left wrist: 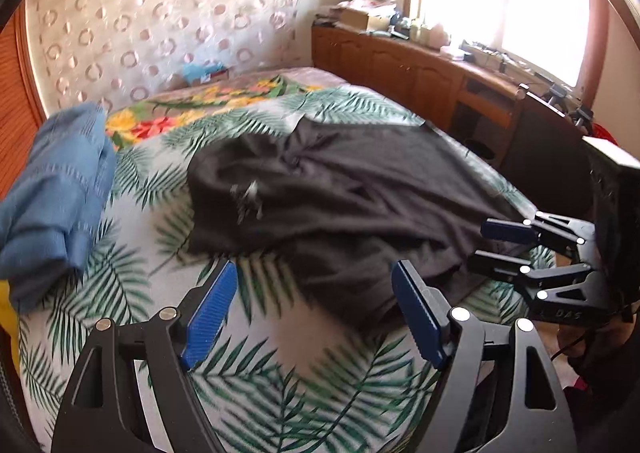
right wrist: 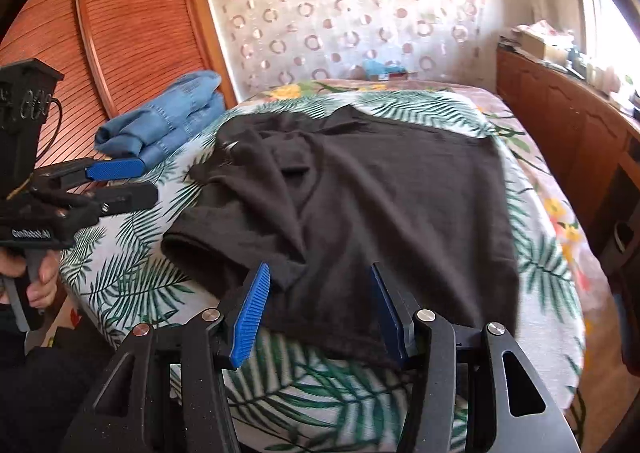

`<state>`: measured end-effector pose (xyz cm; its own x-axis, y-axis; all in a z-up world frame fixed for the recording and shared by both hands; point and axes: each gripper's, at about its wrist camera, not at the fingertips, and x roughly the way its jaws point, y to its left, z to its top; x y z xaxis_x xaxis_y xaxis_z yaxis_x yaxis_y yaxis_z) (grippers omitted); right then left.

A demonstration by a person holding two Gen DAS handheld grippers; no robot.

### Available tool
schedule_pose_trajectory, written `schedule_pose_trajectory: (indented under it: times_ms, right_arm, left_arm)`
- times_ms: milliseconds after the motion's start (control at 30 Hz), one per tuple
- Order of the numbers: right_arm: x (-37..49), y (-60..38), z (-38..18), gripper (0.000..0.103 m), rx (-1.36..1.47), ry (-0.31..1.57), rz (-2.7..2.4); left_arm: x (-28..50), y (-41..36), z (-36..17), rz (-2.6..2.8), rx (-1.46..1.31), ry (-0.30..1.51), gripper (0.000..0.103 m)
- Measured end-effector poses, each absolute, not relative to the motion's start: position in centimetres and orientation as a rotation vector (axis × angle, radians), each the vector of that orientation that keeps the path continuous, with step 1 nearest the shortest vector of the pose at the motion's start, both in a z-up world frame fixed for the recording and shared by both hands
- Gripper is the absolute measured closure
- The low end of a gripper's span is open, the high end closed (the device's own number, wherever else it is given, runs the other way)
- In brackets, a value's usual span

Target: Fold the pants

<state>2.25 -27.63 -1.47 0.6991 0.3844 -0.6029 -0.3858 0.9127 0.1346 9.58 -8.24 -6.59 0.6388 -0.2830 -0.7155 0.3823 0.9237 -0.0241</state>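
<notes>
Black pants point(left wrist: 340, 197) lie rumpled and partly folded on the bed's palm-leaf cover; they also show in the right wrist view point(right wrist: 380, 213). My left gripper point(left wrist: 316, 293) is open and empty, hovering over the near edge of the cover just short of the pants; it appears at the left of the right wrist view point(right wrist: 136, 181). My right gripper point(right wrist: 320, 293) is open and empty, its jaws spread above the near hem of the pants; it appears at the right of the left wrist view point(left wrist: 492, 247).
Folded blue jeans point(left wrist: 56, 205) lie at the bed's left side, also in the right wrist view point(right wrist: 168, 121). A wooden cabinet point(left wrist: 420, 73) with clutter runs along the right under the window. A slatted wooden wardrobe point(right wrist: 132, 21) stands left. A blue box point(left wrist: 204, 71) sits at the bed's far end.
</notes>
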Motion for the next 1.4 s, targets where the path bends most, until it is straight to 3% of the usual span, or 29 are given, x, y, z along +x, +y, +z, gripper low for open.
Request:
schedule_pose_trajectory:
  times_ms: [100,233,333,400,467,967,1400]
  right_arm:
    - [2.5,-27.2,-1.7,0.051,-0.013,0.678,0.454]
    - [3.1,-26.8,-2.1,0.059,-0.042,0.689,0.457]
    - [3.6,-26.2,-2.3,0.074,-0.095,0.698,0.436]
    - [3.8,-25.9,-2.2,0.092,-0.094,0.692,0.445]
    - [3.7,-25.7,-1.8,0.097,-0.095,0.673,0.438]
    - [-0.8,-30.8,1.1,0.1,-0.039,0.57,0.372]
    - [-2.0,-33.0,-0.6,0.1,-0.036,0.617,0.256]
  left_arm:
    - [9.4,-7.6,-7.4,-0.37,0.127,0.809,0.023]
    - [9.2,-7.1,-8.2,-0.363,0.119,0.824,0.023]
    - [9.1,-7.0,-8.4,-0.366,0.119,0.83,0.023]
    - [9.0,-7.0,-8.3,-0.368,0.119,0.826,0.023]
    - [8.9,-7.0,-8.2,-0.37,0.115,0.822,0.023]
    - [8.7,-8.6,-7.7,-0.412,0.136,0.818,0.023]
    - [8.9,-12.1,-7.6,-0.488,0.196,0.815,0.023]
